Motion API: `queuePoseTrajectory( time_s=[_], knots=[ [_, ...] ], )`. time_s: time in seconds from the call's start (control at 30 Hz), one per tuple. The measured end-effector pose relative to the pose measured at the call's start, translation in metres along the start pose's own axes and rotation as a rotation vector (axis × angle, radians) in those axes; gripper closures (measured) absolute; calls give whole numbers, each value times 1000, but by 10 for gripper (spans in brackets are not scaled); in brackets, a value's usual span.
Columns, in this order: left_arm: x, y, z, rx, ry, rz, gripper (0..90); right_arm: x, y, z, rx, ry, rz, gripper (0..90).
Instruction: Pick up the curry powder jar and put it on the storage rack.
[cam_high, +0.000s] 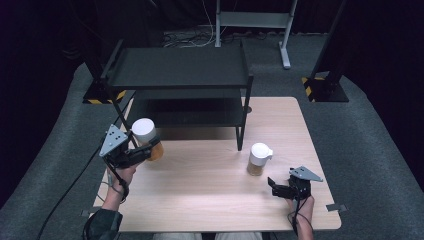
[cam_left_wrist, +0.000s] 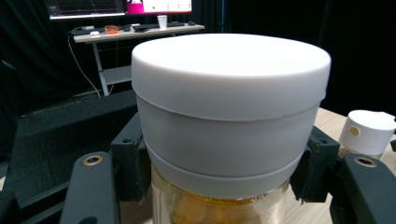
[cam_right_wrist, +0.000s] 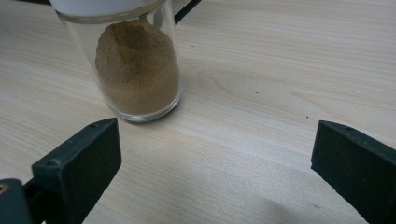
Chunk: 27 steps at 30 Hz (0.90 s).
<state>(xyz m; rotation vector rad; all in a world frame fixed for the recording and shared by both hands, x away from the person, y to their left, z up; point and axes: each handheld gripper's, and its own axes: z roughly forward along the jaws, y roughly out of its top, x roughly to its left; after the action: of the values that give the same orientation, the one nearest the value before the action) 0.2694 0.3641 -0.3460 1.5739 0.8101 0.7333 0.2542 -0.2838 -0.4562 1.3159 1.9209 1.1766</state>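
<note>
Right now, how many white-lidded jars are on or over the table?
2. One jar of amber contents is clamped in the left claw near the rack's left front. The other, a jar of brown powder, stands on the table ahead of the open right claw.

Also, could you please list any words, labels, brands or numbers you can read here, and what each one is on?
None can be read.
Held jar: its white lid is plain.
Second jar: no label visible.
Monitors behind: content too small and blurred.
Yellow-black hazard stripes on stand feet: no text.
</note>
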Motion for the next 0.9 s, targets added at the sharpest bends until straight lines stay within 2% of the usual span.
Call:
queuePoseTrajectory(
  time_s=[0.9],
  knots=[
    [9,30,6,-6,-35,32,350,1,0,0,2,-3,-3,5]
  ],
)
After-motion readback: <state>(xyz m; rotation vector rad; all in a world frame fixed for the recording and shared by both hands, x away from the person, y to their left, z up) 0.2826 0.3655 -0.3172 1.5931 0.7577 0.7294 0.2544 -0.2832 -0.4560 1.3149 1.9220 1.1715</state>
